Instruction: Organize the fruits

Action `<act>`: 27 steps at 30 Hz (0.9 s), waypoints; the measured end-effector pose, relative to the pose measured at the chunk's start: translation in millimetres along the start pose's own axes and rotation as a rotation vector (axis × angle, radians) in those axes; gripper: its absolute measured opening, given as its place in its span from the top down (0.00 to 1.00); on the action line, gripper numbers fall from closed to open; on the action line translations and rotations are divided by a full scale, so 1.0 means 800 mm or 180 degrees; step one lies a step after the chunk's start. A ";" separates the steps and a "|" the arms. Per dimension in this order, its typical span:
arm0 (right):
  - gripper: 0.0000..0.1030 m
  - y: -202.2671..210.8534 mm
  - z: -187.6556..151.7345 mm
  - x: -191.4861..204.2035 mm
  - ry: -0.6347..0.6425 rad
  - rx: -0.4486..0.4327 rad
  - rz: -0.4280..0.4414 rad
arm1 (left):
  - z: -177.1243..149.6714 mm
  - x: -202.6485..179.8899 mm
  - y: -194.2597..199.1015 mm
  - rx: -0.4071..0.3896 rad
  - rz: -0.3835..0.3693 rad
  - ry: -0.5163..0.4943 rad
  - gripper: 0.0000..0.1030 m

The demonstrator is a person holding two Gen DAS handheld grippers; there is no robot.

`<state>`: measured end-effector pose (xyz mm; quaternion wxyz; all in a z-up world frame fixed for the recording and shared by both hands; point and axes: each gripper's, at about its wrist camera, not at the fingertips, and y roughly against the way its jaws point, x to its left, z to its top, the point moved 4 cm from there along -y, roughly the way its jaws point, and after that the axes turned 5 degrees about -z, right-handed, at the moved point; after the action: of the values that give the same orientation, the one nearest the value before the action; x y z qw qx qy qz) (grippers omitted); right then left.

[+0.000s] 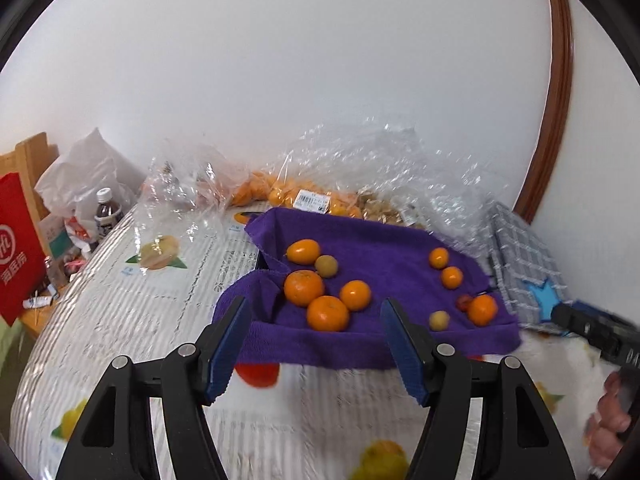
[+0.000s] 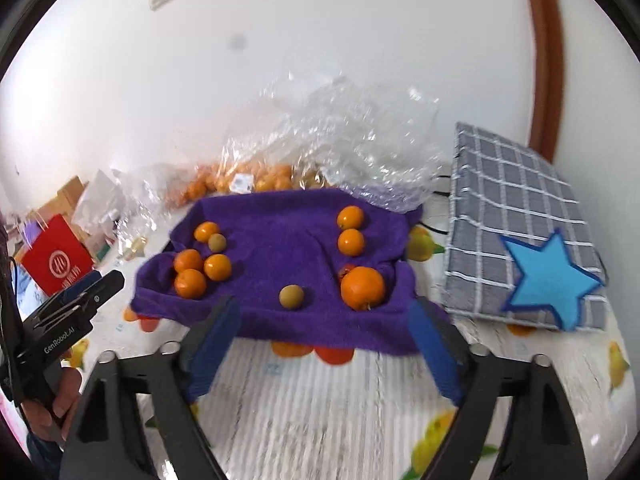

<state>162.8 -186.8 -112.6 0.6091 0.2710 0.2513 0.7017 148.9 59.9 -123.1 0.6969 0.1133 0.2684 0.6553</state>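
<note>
Both the left tool [image 1: 312, 320] and right tool [image 2: 324, 320] hover spread and empty. The oranges [image 1: 327, 313] on the purple towel [image 1: 380, 248] look light, round and prone to roll; grip each across its middle, gently.

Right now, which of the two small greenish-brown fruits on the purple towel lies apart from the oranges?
The one near the towel's front edge, lying alone on bare purple towel. The other sits in the left cluster, touching an orange.

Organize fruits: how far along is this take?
Early. Done: the fruit sits on the purple towel, loosely split into a left cluster and a right cluster. In hand: nothing; left gripper and right gripper are open. Left: all sorting.
</note>
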 end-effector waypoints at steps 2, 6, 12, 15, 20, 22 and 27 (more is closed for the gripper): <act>0.08 0.021 -0.004 0.000 -0.0016 0.0008 -0.0006 | 0.004 -0.006 0.023 -0.0060 -0.0044 0.0020 0.20; 0.05 0.067 -0.011 -0.002 -0.0064 -0.0104 -0.0089 | 0.012 -0.021 0.069 -0.0172 0.0022 -0.0083 0.14; 0.02 0.138 -0.015 0.006 -0.0099 -0.0304 -0.0070 | 0.019 -0.033 0.124 -0.0209 0.0084 -0.0109 0.11; 0.01 0.171 -0.017 0.014 -0.0062 -0.0430 -0.0031 | 0.020 -0.043 0.148 -0.0250 0.0098 -0.0157 0.11; 0.01 0.204 -0.019 0.019 0.0011 -0.0545 -0.0222 | 0.018 -0.063 0.172 -0.0303 0.0138 -0.0300 0.11; 0.01 0.213 -0.021 0.020 0.0059 -0.0567 -0.0323 | 0.017 -0.069 0.180 -0.0330 0.0093 -0.0309 0.11; 0.01 0.224 -0.025 0.015 0.0053 -0.0589 -0.0393 | 0.017 -0.082 0.187 -0.0342 0.0089 -0.0380 0.11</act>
<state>18.8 -199.2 -4.2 0.6715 0.1918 0.2067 0.6853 28.9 16.3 -20.8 0.7075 0.1184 0.1891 0.6705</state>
